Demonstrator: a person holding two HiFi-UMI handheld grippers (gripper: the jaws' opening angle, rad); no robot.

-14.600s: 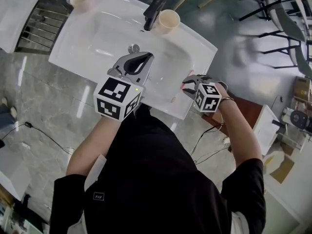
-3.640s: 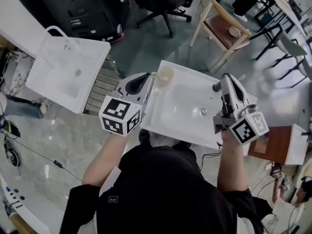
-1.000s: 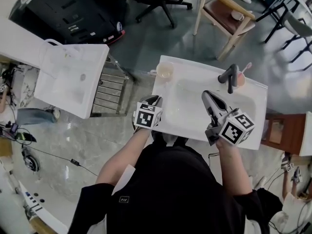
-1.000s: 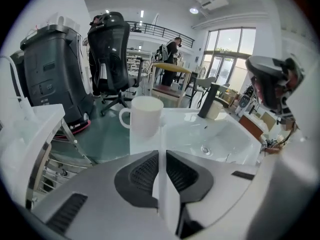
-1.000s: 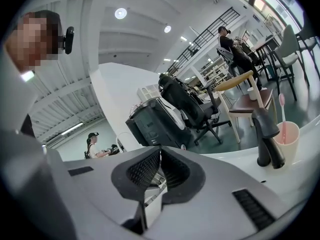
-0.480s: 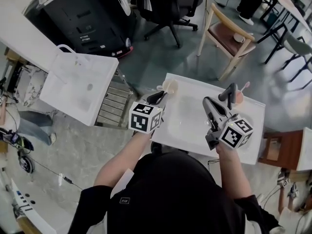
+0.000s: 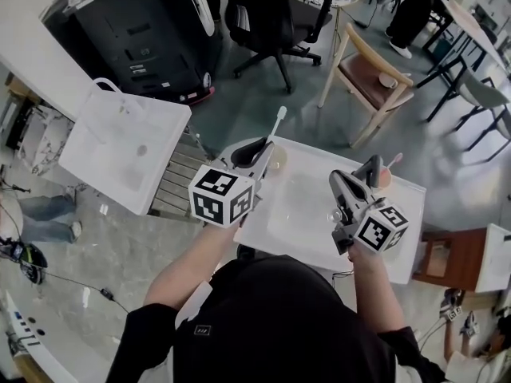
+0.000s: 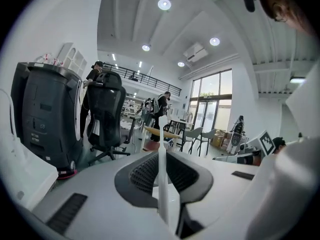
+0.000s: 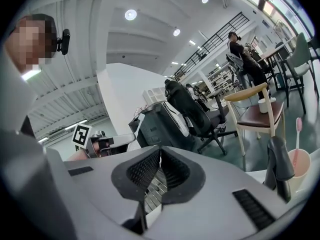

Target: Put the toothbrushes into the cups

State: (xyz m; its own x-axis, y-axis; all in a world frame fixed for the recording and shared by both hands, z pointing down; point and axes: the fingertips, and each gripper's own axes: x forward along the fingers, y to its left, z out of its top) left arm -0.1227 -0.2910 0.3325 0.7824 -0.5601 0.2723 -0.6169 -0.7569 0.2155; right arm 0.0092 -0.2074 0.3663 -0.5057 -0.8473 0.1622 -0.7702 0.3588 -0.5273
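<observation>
My left gripper (image 7: 259,148) is shut on a white toothbrush (image 7: 275,126), which stands upright between the jaws with its head on top (image 8: 161,149). It is raised over the left rim of the white sink (image 7: 315,214), just in front of a cream cup (image 7: 279,160) that it partly hides. My right gripper (image 7: 337,180) hovers over the basin, shut with nothing between its jaws (image 9: 159,154). Beyond it, a pink toothbrush (image 9: 298,134) stands in a pink cup (image 9: 300,168) beside the dark faucet (image 9: 277,166).
A second white sink (image 7: 120,146) stands to the left, beside a black machine (image 7: 136,34). Beyond the sink are a black office chair (image 7: 279,22) and a wooden chair (image 7: 375,66). A brown cabinet (image 7: 435,258) is at the right. Grey floor surrounds everything.
My left gripper has risen from the sink's front-left edge, carrying the white toothbrush up toward the cream cup. The right gripper has stayed over the basin.
</observation>
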